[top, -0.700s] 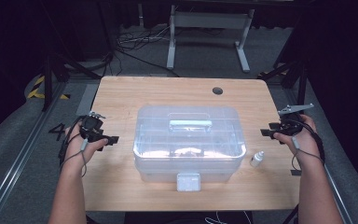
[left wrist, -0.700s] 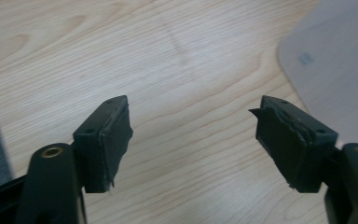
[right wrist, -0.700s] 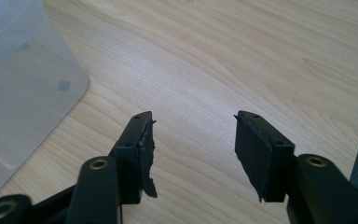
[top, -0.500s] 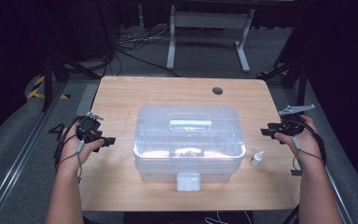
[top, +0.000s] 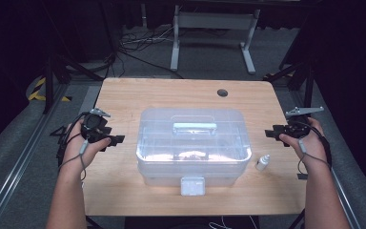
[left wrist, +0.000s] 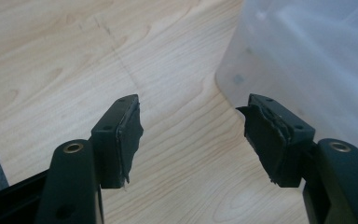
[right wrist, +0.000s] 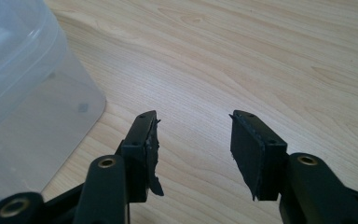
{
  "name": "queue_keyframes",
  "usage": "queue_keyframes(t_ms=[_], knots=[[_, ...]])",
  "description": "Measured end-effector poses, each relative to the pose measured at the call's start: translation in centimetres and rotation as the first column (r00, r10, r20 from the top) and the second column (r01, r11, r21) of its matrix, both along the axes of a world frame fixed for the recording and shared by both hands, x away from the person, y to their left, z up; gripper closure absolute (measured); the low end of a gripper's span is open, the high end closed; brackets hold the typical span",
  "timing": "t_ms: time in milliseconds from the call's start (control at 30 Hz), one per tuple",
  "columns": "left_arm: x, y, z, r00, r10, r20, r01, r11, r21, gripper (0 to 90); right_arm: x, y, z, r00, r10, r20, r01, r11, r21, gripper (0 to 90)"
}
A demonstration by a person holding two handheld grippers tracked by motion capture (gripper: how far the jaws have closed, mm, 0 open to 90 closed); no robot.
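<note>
Item: clear plastic storage box (top: pixel 193 143), rounded corners, lid on, pale carrying handle (top: pixel 194 127) on top and a white front latch (top: pixel 192 185); stands at the middle of the desk (top: pixel 138 95), latch toward the person.

Change since the earlier pictures: little. The left tongs (top: pixel 116 140) have drawn slightly nearer the box's left end, while the right tongs (top: pixel 270 133) hold much the same station beside its right end. Judged: both are lining up to take the box from either side (contact not yet made).

Tongs: both released, jaws wide and empty; the left gripper view has the box wall (left wrist: pixel 317 60) just beyond the black, ragged-edged pads (left wrist: pixel 129 135).

Also present: small white dropper bottle (top: pixel 262 162), just beside the box's right front corner. Desk of pale wood grain, matte, with a round cable hole (top: pixel 222 92).
</note>
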State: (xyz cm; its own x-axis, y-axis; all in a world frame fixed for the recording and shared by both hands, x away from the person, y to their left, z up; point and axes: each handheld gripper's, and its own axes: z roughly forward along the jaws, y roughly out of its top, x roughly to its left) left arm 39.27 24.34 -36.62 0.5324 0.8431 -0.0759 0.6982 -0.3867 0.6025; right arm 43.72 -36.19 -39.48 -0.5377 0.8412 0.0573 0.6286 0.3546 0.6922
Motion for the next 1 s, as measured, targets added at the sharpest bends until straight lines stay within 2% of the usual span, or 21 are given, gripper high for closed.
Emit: queue_keyframes(t_ms=[100, 167, 233, 333, 400, 600, 633, 700, 800, 833, 867, 967, 1000], knots=[[-0.3, -0.5, 1.4, 0.9989, -0.018, 0.042, 0.017, 0.9993, 0.034, 36.5, 0.0, 0.3, -0.1, 0.9998, 0.017, -0.008, -0.017, 0.9999, -0.004, 51.4], [-0.4, -0.7, 1.8, 0.9985, -0.024, 0.050, 0.022, 0.9989, 0.042, 36.4, -0.1, 0.3, 0.0, 0.9998, 0.012, -0.015, -0.012, 0.9999, -0.003, 51.4], [-0.8, -1.0, 2.8, 0.9972, -0.031, 0.068, 0.027, 0.9981, 0.055, 36.4, -0.2, 0.3, 0.0, 0.9998, 0.012, -0.017, -0.012, 0.9999, -0.002, 51.4], [-1.4, -2.0, 4.4, 0.9914, -0.087, 0.098, 0.084, 0.9961, 0.028, 36.3, -0.3, 0.0, 0.2, 1.0000, 0.002, -0.008, -0.002, 1.0000, 0.003, 50.9], [-1.8, -2.7, 5.3, 0.9852, -0.126, 0.117, 0.126, 0.9920, 0.008, 36.4, -0.4, -0.1, 0.3, 1.0000, -0.003, -0.003, 0.003, 1.0000, 0.007, 50.7], [-2.9, -4.9, 7.7, 0.9622, -0.201, 0.184, 0.199, 0.9796, 0.028, 35.6, -0.6, -0.1, 0.5, 0.9999, -0.010, 0.006, 0.010, 0.9998, 0.018, 49.4], [-2.9, -4.9, 7.7, 0.9622, -0.201, 0.184, 0.199, 0.9796, 0.028, 35.5, -0.6, -0.1, 0.5, 0.9999, -0.010, 0.006, 0.010, 0.9998, 0.018, 49.4], [-2.9, -5.7, 8.4, 0.9538, -0.235, 0.187, 0.238, 0.9712, 0.008, 35.3, -0.6, -0.2, 0.5, 0.9999, -0.010, 0.006, 0.010, 0.9998, 0.016, 48.9], [-2.9, -6.8, 8.9, 0.9442, -0.269, 0.191, 0.268, 0.9629, 0.028, 35.1, -0.8, -0.4, 0.5, 0.9999, -0.010, 0.007, 0.010, 0.9998, 0.018, 48.1], [-2.9, -6.8, 8.9, 0.9442, -0.269, 0.191, 0.268, 0.9629, 0.028, 34.9, -0.8, -0.4, 0.5, 0.9999, -0.010, 0.007, 0.010, 0.9998, 0.018, 48.1], [-2.9, -7.2, 9.1, 0.9408, -0.279, 0.193, 0.281, 0.9597, 0.017, 34.9, -0.8, -0.4, 0.5, 0.9999, -0.012, 0.007, 0.012, 0.9997, 0.021, 47.9], [-2.9, -8.4, 9.4, 0.9234, -0.323, 0.207, 0.331, 0.9436, -0.003, 34.0, -1.0, -0.5, 0.6, 0.9998, -0.017, 0.011, 0.017, 0.9996, 0.021, 47.4], [-2.8, -8.8, 9.4, 0.9171, -0.333, 0.218, 0.341, 0.9400, 0.003, 32.9, -1.1, -0.6, 0.6, 0.9998, -0.018, 0.013, 0.018, 0.9996, 0.022, 47.2]])
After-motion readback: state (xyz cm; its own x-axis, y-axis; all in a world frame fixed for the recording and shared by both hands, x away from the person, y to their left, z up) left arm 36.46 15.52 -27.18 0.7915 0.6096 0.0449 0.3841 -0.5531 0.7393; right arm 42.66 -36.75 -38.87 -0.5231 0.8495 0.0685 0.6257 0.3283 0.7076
